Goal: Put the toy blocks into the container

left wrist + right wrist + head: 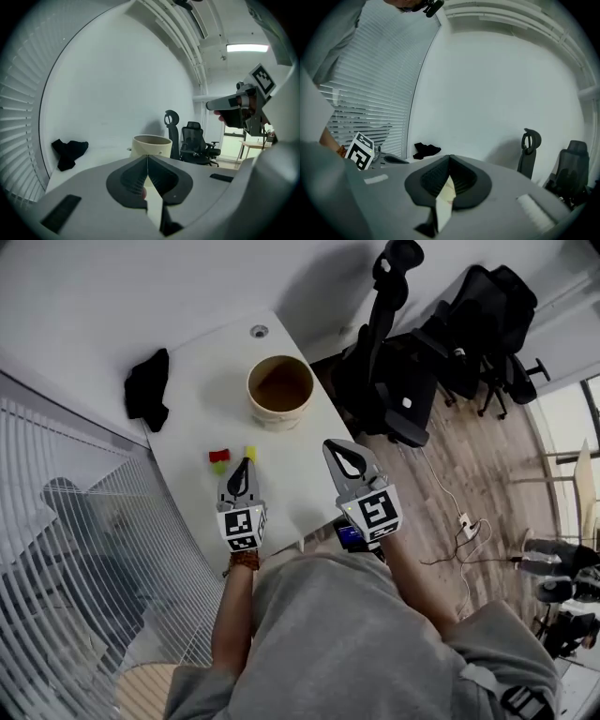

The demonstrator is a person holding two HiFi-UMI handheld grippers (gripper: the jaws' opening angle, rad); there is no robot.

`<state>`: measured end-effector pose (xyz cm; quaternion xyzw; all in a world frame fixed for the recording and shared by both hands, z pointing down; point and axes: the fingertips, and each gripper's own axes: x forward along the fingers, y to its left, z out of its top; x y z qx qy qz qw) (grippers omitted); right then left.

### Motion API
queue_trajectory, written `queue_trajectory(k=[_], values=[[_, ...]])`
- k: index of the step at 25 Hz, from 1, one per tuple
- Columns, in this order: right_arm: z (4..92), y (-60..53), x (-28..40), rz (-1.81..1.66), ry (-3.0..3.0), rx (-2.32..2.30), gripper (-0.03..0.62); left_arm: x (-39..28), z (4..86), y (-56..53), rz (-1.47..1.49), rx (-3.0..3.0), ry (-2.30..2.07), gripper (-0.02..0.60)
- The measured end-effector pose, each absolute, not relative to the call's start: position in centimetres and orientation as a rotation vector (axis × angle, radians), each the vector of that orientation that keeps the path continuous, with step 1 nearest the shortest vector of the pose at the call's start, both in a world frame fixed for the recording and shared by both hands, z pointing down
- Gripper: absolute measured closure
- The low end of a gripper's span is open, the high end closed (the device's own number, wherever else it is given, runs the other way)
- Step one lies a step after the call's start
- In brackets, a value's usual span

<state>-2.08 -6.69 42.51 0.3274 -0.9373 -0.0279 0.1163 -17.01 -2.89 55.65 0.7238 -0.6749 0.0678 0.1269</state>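
Three small toy blocks lie together on the white table point(202, 362): a red block point(218, 456), a yellow block point(250, 453) and a green block point(218, 468). A round beige container point(279, 390) point(151, 146) stands open-topped beyond them. My left gripper point(243, 465) point(147, 157) is shut, its tip just short of the blocks between the red and yellow ones, with nothing gripped. My right gripper point(337, 452) point(450, 157) hovers to the right over the table's edge, jaws closed together and empty. From the left gripper view the blocks are hidden below the jaws.
A black cloth point(148, 388) point(68, 152) point(426, 150) lies at the table's far left. Black office chairs point(412, 352) point(197, 140) crowd the floor right of the table. Window blinds point(84, 549) run along the left. A cable and plug point(464, 521) lie on the wooden floor.
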Motion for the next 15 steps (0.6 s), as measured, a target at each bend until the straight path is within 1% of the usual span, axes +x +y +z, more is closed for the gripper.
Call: queue_trajectory(k=[4, 7, 10, 15], values=[[41.6, -6.1, 1.0, -0.099, -2.726, 1.116, 0.583, -17.6, 59.4, -2.3, 0.324, 2.117, -1.912, 0.574], [41.4, -6.8, 2.5, -0.075, -2.71, 1.143, 0.583, -18.4, 61.5, -2.4, 0.359, 2.034, -1.936, 0.572], [42.1, -7.1, 3.2, -0.06, -2.693, 1.141, 0.583, -17.4, 63.4, -2.1, 0.436, 2.029, -1.886, 0.571], [43.4, -7.5, 2.0, -0.037, -2.697, 1.085, 0.583, -16.6, 66.2, -1.1, 0.525, 2.009, -1.82, 0.507]])
